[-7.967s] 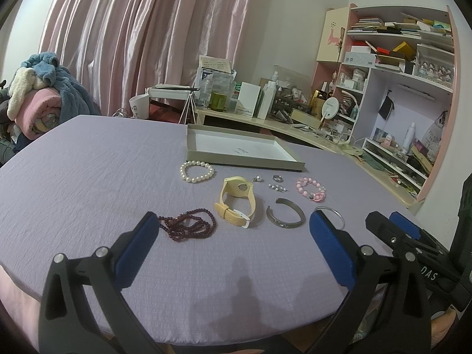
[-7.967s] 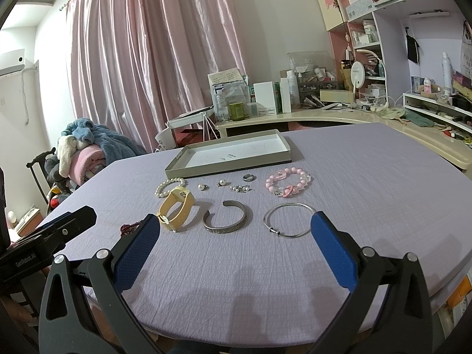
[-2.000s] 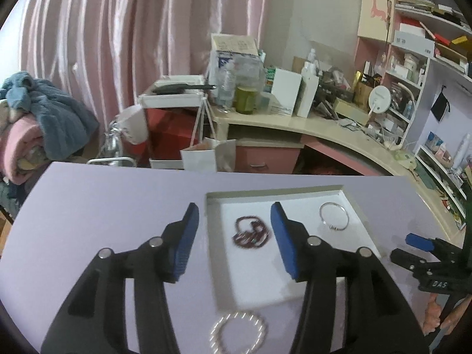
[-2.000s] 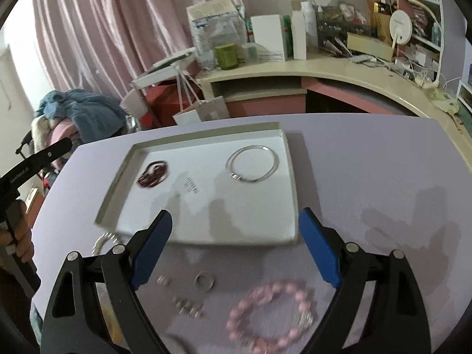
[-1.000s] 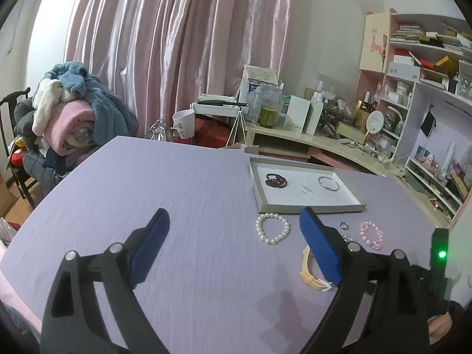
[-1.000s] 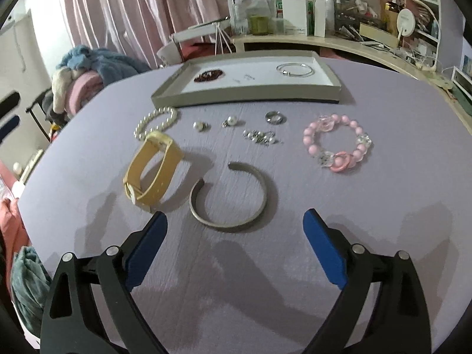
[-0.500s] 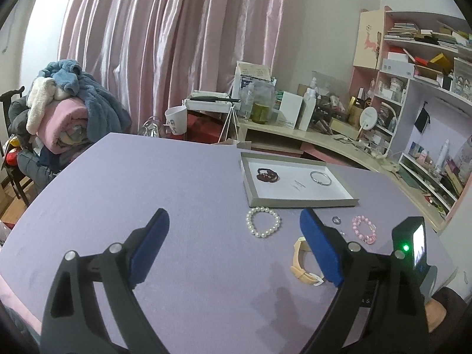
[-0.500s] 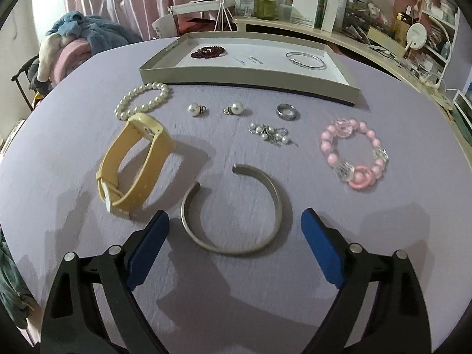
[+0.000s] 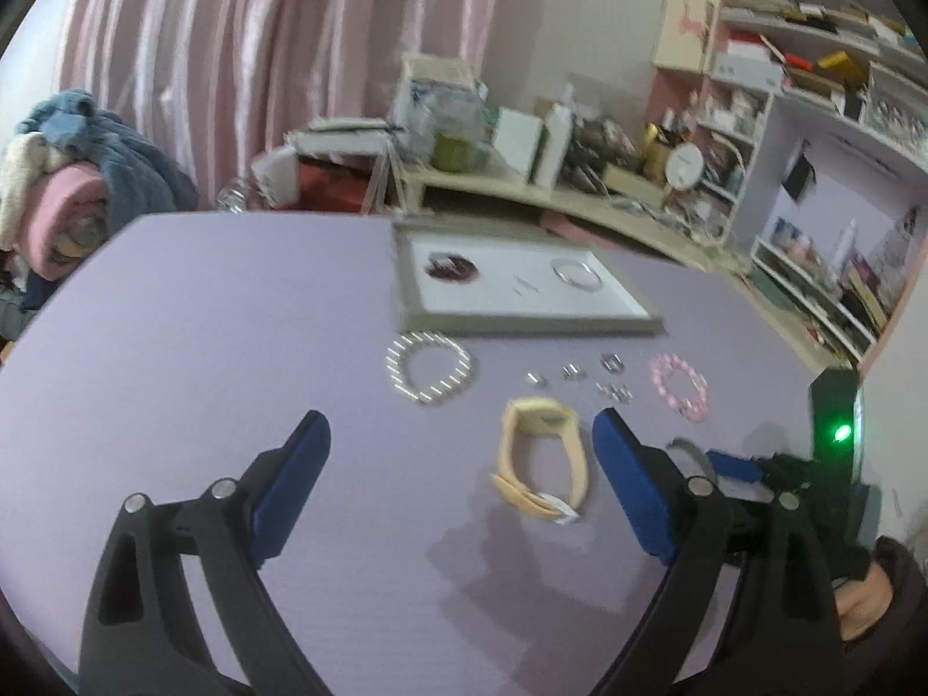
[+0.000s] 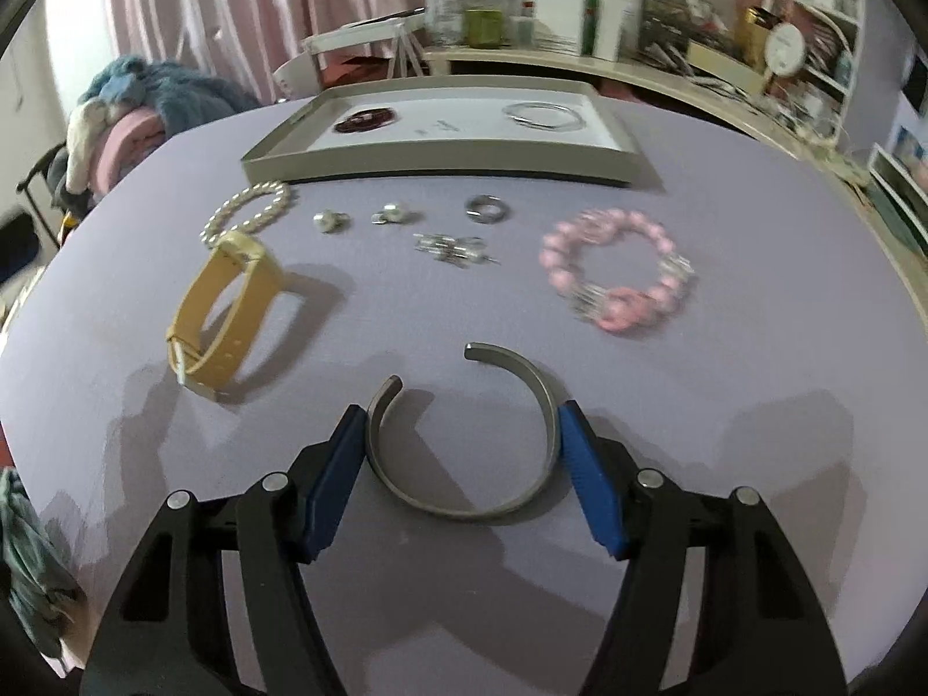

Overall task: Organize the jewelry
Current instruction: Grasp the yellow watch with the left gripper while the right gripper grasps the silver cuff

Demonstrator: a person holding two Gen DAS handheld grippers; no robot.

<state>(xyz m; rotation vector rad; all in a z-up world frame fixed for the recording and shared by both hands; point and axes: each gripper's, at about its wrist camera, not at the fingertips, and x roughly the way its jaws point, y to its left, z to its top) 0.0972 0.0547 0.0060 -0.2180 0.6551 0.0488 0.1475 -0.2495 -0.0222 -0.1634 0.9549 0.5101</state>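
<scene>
The right gripper [image 10: 461, 435] has just been closing around the open metal cuff bangle [image 10: 464, 441], which lies flat on the lavender tablecloth [image 10: 725, 435] just in front of it; both blue pads [image 10: 342, 464] sit against the outer sides of the band, so it looks pinched across its width. That cuff seems a stiff, light strip of smooth metal, and I would guess it is slippery and a little springy at the gap, so squeezing across the two side arcs may flex it or let it pop free; a hold lower on the closed back curve looks safer. The left gripper [image 9: 458, 458] hangs with its jaws wide apart and nothing between them, above the cloth near the yellow watch strap [image 9: 542, 458] and the pearl bracelet [image 9: 429, 368]. Further back sits the shallow grey tray [image 10: 441, 165], already holding a dark red bead bracelet [image 10: 365, 118] and a thin silver bangle [image 10: 543, 115]. The pink bead bracelet [image 10: 617, 269] and the small earrings and ring lie loose between.
</scene>
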